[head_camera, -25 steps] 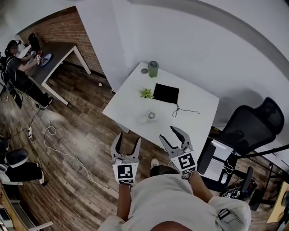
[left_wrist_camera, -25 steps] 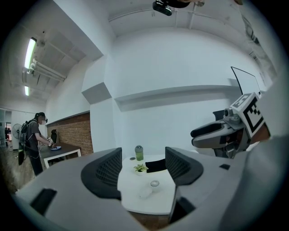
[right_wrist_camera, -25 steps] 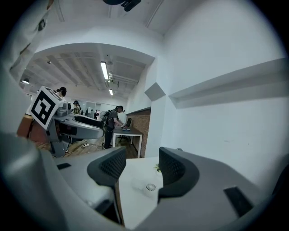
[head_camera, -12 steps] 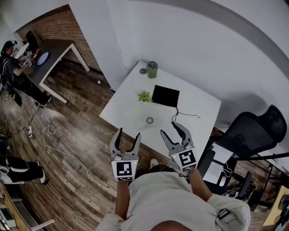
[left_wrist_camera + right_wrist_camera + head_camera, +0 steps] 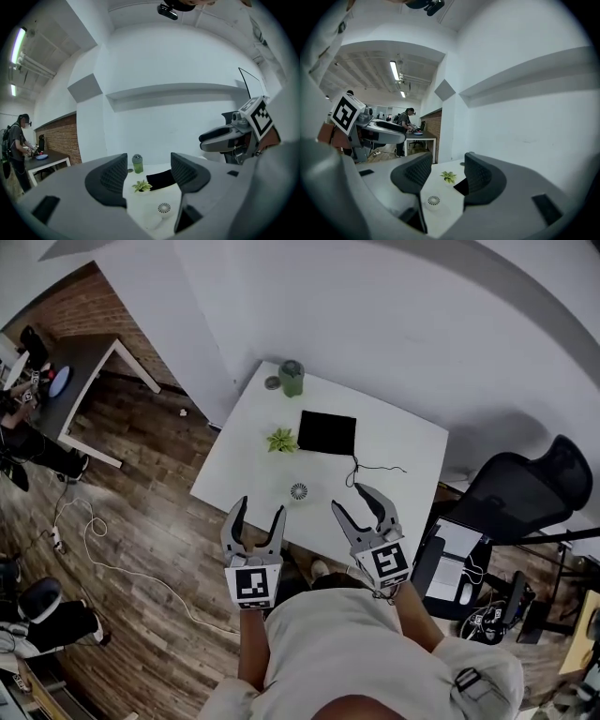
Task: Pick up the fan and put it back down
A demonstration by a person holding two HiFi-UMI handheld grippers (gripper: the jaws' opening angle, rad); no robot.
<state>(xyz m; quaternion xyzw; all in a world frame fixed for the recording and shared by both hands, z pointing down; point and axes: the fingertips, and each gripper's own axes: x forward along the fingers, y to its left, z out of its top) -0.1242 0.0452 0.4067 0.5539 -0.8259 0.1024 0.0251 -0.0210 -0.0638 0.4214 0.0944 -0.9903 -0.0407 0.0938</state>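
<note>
Closing in on the white worktop (image 5: 403, 442) now. Compared with a second ago, both arms have carried forward, and in the head view the little round fan (image 5: 298, 490) sits just ahead of the jaw tips rather than well out in front. It hasn't been touched. It lies flat near the front edge, grille up, with the potted plant (image 5: 281, 440) and a black pad (image 5: 327, 432) behind it and a green bottle (image 5: 292, 378) at the far corner.

The left hand-held gripper (image 5: 261, 506) has just been closing its jaws a bit, but there's a clear gap and nothing in it. The right hand-held gripper (image 5: 358, 502) is spread wider and is empty too. My read is that we're in the approach and the pickup hasn't started. Left may need to reopen if it's the one taking the fan.

From above you get the layout, including the cable (image 5: 380, 468) trailing off the pad and the office chair (image 5: 520, 498) on the right. Only the two gripper views show the fan lined up low between each pair of jaws, plus a person (image 5: 21, 136) at a desk by the brick wall.
</note>
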